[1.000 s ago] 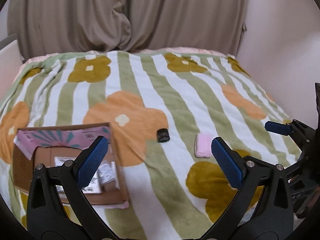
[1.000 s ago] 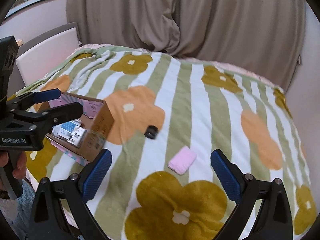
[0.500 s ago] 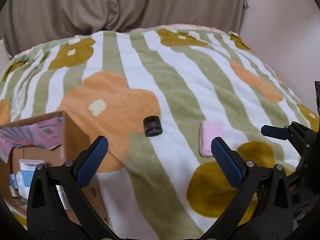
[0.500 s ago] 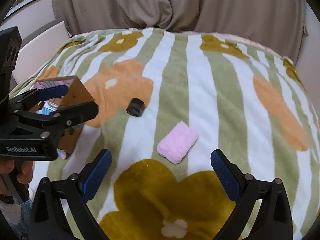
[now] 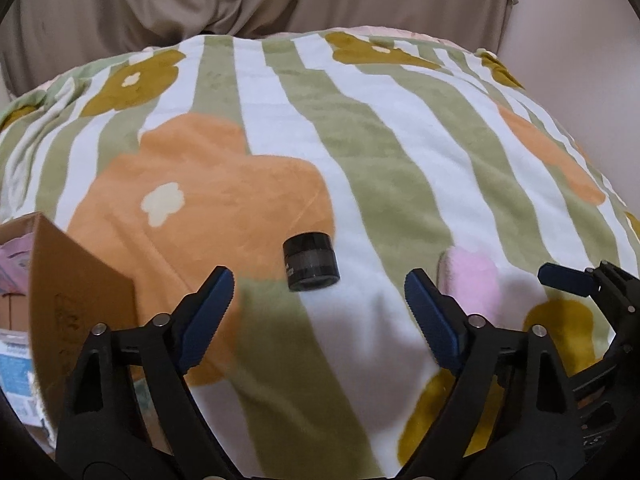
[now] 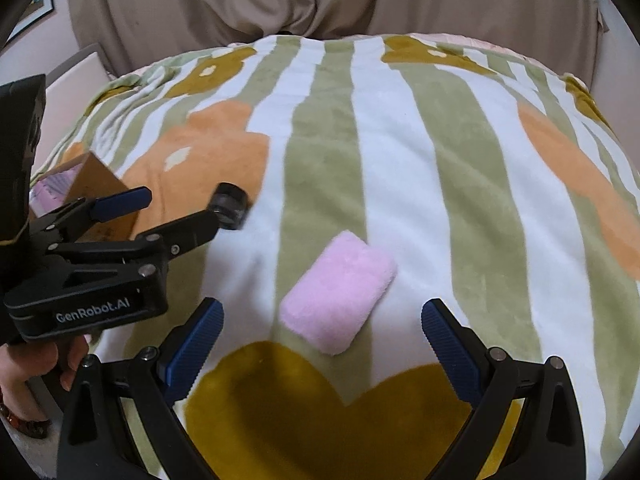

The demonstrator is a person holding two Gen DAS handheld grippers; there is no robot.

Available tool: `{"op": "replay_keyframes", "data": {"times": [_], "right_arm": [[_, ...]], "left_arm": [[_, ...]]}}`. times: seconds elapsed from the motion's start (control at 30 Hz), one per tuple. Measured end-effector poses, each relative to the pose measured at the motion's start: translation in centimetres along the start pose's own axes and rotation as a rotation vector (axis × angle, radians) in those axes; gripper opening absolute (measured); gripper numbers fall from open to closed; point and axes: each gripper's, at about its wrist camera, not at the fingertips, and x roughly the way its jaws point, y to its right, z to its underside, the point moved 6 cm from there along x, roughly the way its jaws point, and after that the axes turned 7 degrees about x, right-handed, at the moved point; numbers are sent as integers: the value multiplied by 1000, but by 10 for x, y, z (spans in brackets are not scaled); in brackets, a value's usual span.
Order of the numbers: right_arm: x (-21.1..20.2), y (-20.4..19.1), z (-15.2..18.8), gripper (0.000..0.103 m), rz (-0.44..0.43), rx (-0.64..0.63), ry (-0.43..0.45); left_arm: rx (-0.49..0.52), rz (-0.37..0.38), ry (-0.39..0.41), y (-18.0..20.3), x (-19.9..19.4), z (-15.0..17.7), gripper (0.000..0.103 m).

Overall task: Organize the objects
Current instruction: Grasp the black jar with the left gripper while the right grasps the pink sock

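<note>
— Black jar (image 5: 311,261): where does it lie?
— On its side on the bed's striped flower blanket (image 5: 384,168), at the edge of an orange flower, just ahead of the left gripper (image 5: 319,294). The blue fingers (image 5: 208,312) are closing, but they stand apart from the jar, and it is not yet between them.
— And the pink plush pad (image 6: 339,295)?
— To the right of the jar, lying flat, nearer the bed's near edge. The right gripper (image 6: 320,326) hangs over it with its fingers spread wide on either side, not touching it.
— Anything else?
— A cardboard box (image 5: 76,292) sits toward the bed's left edge with packets inside. A hand (image 6: 24,364) holds the left gripper's handle.
</note>
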Motion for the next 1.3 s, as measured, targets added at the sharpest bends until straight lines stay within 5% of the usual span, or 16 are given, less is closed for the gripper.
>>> {"op": "replay_keyframes", "data": {"times": [0.37, 0.6, 0.83, 1.3], "right_arm": [[29, 7, 1, 98, 31, 27, -37], [40, 8, -2, 86, 35, 49, -43], [49, 7, 0, 62, 26, 53, -65], [42, 8, -2, 47, 6, 86, -55]], "left_arm": [[-2, 1, -50, -3, 39, 0, 56], [-13, 20, -81, -4, 54, 3, 37], [-11, 16, -80, -4, 57, 1, 35], [-7, 23, -69, -3, 49, -1, 34]]}}
